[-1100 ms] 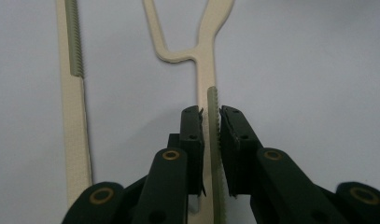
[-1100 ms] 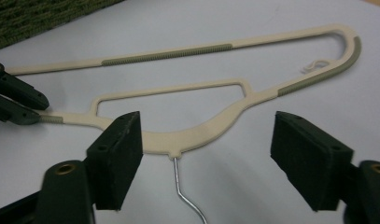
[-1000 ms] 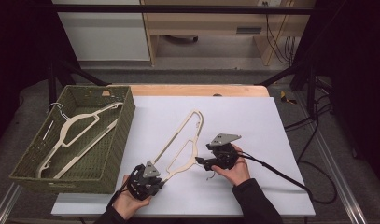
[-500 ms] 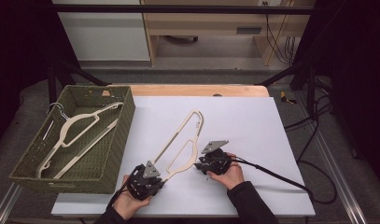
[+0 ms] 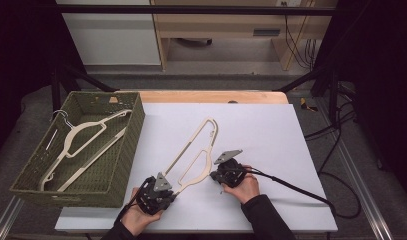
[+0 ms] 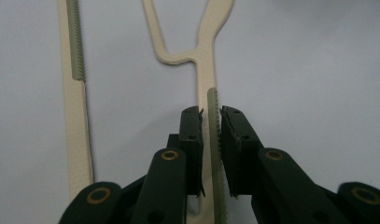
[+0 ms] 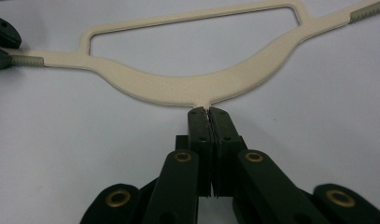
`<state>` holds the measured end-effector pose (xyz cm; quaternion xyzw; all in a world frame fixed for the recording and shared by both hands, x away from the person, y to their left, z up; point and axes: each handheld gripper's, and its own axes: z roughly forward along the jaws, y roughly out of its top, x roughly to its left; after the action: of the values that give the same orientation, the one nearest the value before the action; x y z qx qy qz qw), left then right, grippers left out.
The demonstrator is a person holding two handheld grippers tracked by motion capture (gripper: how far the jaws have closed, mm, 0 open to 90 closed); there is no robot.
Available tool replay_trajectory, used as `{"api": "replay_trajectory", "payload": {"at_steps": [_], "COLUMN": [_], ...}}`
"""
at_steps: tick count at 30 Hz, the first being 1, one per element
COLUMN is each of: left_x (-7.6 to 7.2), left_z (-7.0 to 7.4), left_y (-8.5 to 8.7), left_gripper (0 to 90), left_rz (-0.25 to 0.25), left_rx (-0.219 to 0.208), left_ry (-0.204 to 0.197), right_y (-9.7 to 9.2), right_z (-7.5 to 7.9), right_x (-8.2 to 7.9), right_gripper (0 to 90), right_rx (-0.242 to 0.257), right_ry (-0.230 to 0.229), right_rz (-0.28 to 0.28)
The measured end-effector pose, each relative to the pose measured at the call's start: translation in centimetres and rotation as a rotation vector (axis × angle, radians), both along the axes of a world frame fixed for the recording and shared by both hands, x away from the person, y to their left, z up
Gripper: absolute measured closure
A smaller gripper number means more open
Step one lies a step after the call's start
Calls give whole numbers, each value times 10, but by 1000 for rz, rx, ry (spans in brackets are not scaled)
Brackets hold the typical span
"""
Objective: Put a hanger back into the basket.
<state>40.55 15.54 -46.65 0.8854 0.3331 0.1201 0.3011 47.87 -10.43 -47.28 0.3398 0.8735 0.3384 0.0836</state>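
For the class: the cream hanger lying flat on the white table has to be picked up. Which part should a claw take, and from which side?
Take the hanger at the neck stub in the middle of its curved body, coming in low from the near right, where the right claw has just closed. The stub sticks out as a thin tab; the left claw pinches a ridged arm end, steadying it.

Black tongs [image 5: 212, 176] with brass-coloured rivets, grey plates, trailing black cables, dark sleeves.

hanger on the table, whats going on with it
A person works a cream hanger lying on the white table with two hand-held grippers. The left gripper is clamped on one ribbed end of it. The right gripper has just been closing and is now pinched on the hanger's neck, where the hook would sit. Another hanger lies in the green basket.
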Motion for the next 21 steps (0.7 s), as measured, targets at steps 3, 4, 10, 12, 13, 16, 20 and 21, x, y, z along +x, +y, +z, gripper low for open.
{"api": "replay_trajectory", "payload": {"at_steps": [3,4,10,12,13,16,20,21], "left_x": [0,0,0,0,2,7,13,15], "left_z": [0,0,9,13,18,25,29,29], "left_y": [0,0,2,2,-1,-9,-22,-28], "left_gripper": [786,781,705,638,597,470,350,350], "left_rz": [-5,-3,-8,-9,-14,-30,-70,-84], "left_rx": [3,1,-14,-37,-47,-79,-68,-59], "left_ry": [2,-5,-40,-69,-99,-161,-167,-161], "right_y": [-1,-1,-5,-6,-8,-10,-8,-8], "right_z": [1,1,11,14,18,24,29,30], "right_x": [1,2,1,0,0,-1,-3,-3], "right_gripper": [896,896,898,897,898,898,898,898], "right_rx": [6,6,38,34,47,45,34,32], "right_ry": [17,13,-14,-21,-25,-29,-29,-38], "right_rz": [-6,4,21,27,34,35,35,44]}}
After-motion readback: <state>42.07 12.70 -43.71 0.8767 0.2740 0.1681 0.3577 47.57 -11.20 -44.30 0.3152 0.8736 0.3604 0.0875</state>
